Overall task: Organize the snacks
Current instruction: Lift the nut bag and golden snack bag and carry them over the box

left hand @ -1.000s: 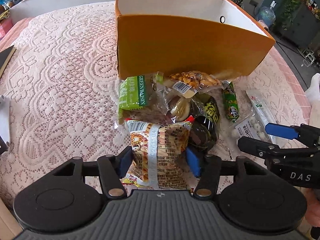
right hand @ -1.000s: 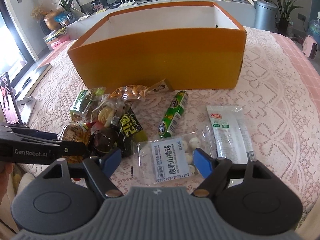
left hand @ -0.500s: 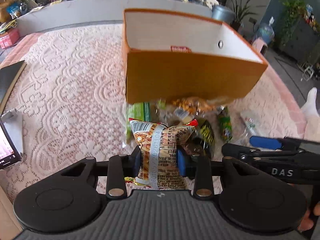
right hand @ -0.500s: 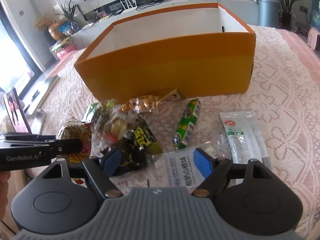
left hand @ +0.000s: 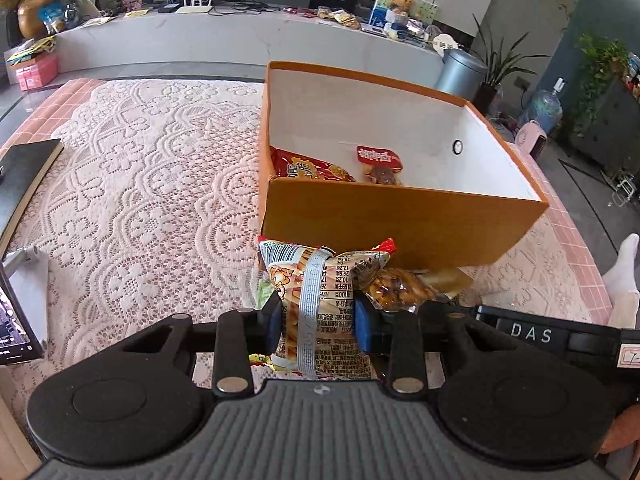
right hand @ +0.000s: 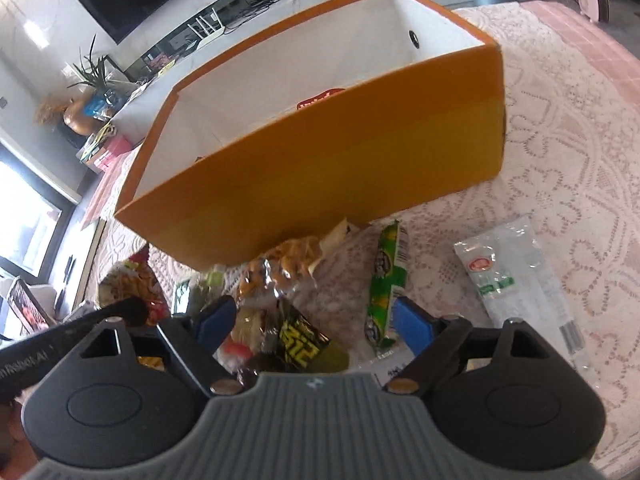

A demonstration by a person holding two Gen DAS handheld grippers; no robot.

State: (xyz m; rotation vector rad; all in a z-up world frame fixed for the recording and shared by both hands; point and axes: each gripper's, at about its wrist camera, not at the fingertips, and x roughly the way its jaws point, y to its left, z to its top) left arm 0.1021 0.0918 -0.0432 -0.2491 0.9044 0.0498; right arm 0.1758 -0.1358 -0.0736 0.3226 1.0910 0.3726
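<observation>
My left gripper point(left hand: 318, 322) is shut on a tan printed snack packet point(left hand: 320, 300) and holds it above the table, in front of the orange box point(left hand: 400, 220). The box holds a red packet point(left hand: 308, 166) and a small red-topped one point(left hand: 378, 162). My right gripper point(right hand: 308, 324) is open and empty above the snack pile: a black and yellow packet point(right hand: 302, 340), a peanut bag point(right hand: 280, 264) and a green sausage stick point(right hand: 386, 280). The box also shows in the right wrist view point(right hand: 340, 168).
A clear bag with a red and green label point(right hand: 508, 276) lies on the lace cloth point(left hand: 152, 200) at the right. A black book point(left hand: 24, 172) and a phone on a stand point(left hand: 16, 320) are at the left edge.
My left gripper closed on the tan packet and lifted it up toward the box. My right gripper moved left from the white-ball bag to over the pile, staying open.
</observation>
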